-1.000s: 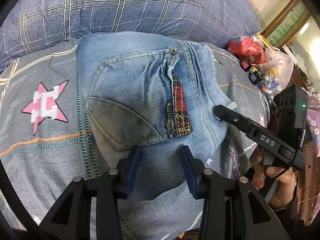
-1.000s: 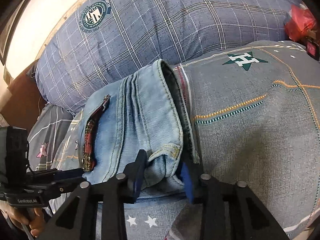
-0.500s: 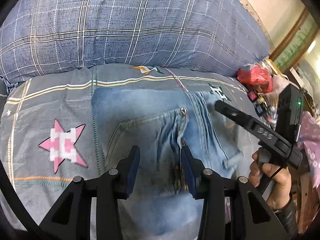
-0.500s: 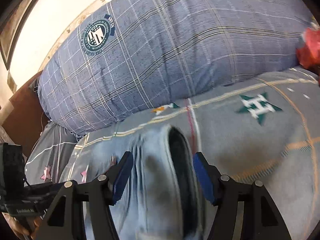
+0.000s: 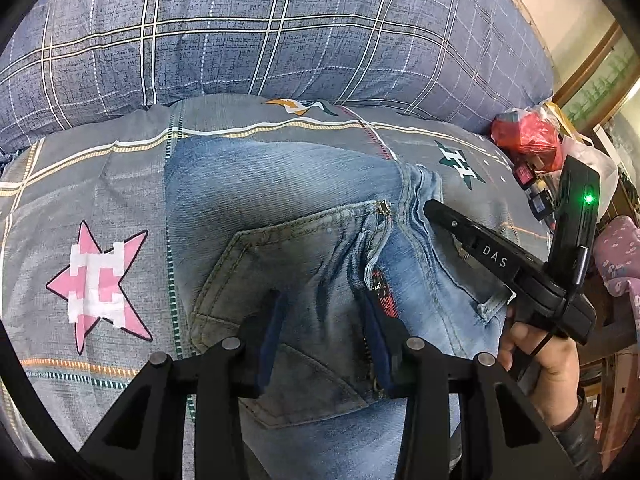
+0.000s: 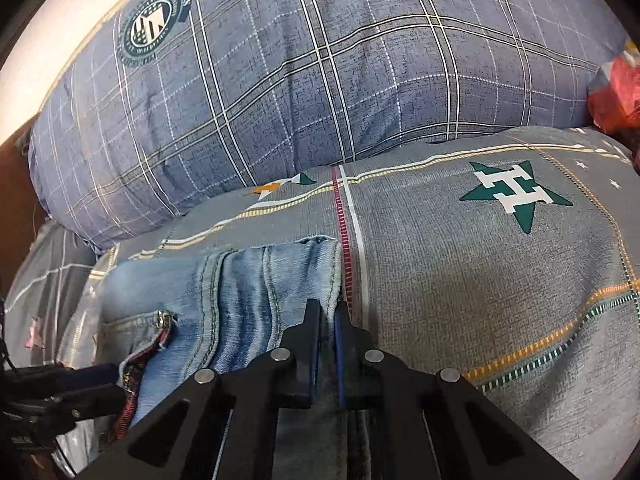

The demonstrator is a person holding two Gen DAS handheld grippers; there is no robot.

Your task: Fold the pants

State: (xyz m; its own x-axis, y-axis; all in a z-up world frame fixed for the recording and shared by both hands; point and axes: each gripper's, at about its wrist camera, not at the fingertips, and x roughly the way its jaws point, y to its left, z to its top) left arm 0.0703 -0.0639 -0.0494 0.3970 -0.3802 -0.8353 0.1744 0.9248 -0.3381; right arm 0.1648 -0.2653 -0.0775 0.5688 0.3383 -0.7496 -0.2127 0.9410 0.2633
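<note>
Light blue denim pants (image 5: pixel 288 216) lie folded on a grey patterned bedspread (image 5: pixel 100 184), back pocket and zip with red plaid lining facing up. My left gripper (image 5: pixel 324 320) is open, its fingers resting on the denim either side of the pocket. My right gripper (image 6: pixel 327 316) is shut on the waistband edge of the pants (image 6: pixel 256 284). The right gripper also shows in the left wrist view (image 5: pixel 436 210), at the pants' right edge.
A large blue plaid pillow (image 6: pixel 320 72) lies along the far side. Red and clear plastic bags (image 5: pixel 532 136) and small items sit at the right edge of the bed. A pink star (image 5: pixel 96 284) and a green star (image 6: pixel 516 194) are printed on the bedspread.
Both grippers moved forward over the pants. The right gripper, open half a second ago, has closed on the waistband edge. The left gripper stayed open and now rests on the pocket.
</note>
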